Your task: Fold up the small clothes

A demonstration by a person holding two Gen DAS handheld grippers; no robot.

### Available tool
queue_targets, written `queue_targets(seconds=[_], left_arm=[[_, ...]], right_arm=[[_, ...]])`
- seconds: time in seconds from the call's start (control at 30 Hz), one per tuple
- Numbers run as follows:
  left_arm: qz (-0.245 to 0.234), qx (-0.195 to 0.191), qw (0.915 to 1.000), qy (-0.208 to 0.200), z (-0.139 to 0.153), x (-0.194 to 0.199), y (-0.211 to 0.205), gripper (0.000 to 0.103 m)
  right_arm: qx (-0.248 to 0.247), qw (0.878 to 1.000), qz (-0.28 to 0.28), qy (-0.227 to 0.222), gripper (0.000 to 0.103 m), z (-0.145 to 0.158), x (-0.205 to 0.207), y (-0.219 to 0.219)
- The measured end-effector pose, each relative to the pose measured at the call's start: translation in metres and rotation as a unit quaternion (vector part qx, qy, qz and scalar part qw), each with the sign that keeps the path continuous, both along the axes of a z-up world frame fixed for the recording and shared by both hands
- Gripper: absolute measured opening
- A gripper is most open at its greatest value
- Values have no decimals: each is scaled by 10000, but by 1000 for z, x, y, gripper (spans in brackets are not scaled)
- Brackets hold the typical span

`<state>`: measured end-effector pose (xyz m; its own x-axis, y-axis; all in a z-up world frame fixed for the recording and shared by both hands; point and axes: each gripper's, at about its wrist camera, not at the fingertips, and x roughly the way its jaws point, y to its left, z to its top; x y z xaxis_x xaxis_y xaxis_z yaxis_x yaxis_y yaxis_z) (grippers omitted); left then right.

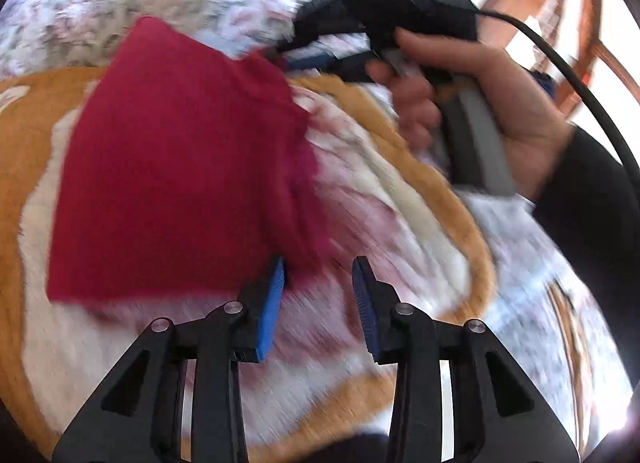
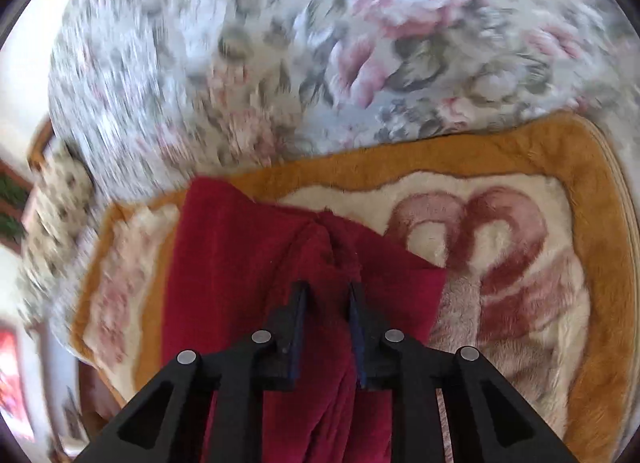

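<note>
The red cloth [image 1: 176,167] is lying on a fleecy blanket [image 1: 24,167] with an orange border, over a floral bedspread [image 2: 248,47]. The left gripper [image 1: 320,275] is hovering at the cloth's near edge, its blue-padded fingers [image 1: 272,315] spread and empty. The right gripper [image 2: 328,295] is pinching a raised ridge of the cloth between its fingers [image 2: 298,327].
</note>
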<state>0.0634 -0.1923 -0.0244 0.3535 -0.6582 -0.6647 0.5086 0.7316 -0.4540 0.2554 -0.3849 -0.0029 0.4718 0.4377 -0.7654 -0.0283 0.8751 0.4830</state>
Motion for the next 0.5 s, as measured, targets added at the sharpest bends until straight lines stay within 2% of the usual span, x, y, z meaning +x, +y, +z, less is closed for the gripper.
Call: queue_targets(seconds=[0.1, 0.2, 0.27, 0.37, 0.43, 0.5], left_arm=[[-118, 140, 9995, -266, 12, -23, 18, 34], [373, 234, 9969, -658, 31, -27, 55, 34], [870, 270, 9929, -769, 36, -17, 78, 34], [1387, 250, 9891, -435, 22, 14, 100, 34], [1529, 207, 9880, -56, 2, 33, 99, 34], [1563, 278, 9872, 129, -11, 38, 87, 34]], right_arm=[[-150, 9979, -32, -632, 20, 27, -38, -8], [-109, 9852, 631, -1593, 21, 48, -95, 4], [-212, 9732, 1197, -1951, 21, 48, -127, 26], [-636, 9496, 2035, -2298, 21, 32, -165, 70], [-855, 9392, 2446, -2253, 21, 14, -177, 95], [-1419, 9274, 2648, -2228, 21, -8, -181, 112]])
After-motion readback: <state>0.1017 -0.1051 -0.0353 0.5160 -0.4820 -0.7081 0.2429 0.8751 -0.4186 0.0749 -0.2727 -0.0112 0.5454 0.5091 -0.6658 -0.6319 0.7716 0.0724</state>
